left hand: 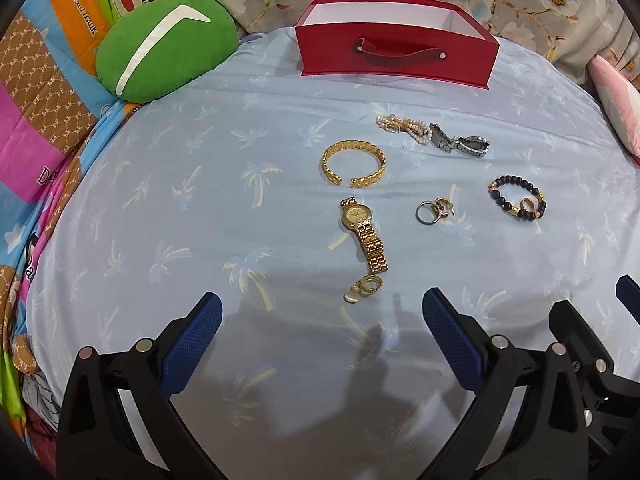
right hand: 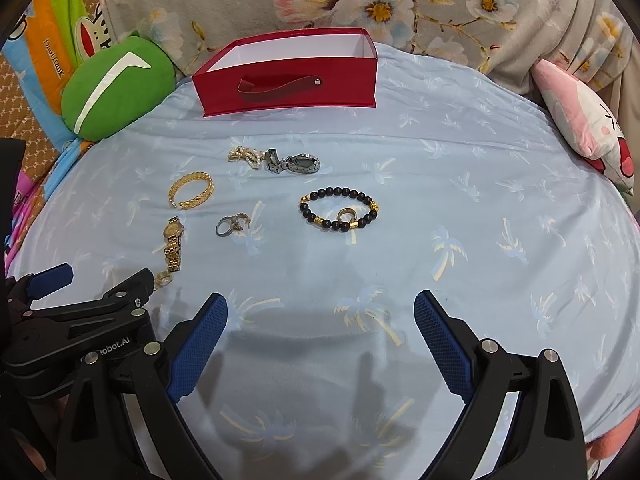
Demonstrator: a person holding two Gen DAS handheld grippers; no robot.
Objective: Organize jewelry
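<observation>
Jewelry lies scattered on the blue sheet (left hand: 160, 200), and the red box (left hand: 396, 56) stands at the far side. The left gripper (left hand: 322, 312) and right gripper (right hand: 320, 312) are both wide open and hold nothing. The gold watch (left hand: 364, 236) nearest the left gripper could slip, because its band is loose and the sheet is soft.

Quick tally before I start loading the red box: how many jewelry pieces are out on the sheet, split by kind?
Watches: 2, gold watch and silver watch
Bracelets: 3, gold cuff, black bead bracelet, pearl bracelet
Ring or earring clusters: 3, by the gold watch's strap, mid-sheet, on the bead bracelet; pieces too small to count singly
Total: 8
</observation>
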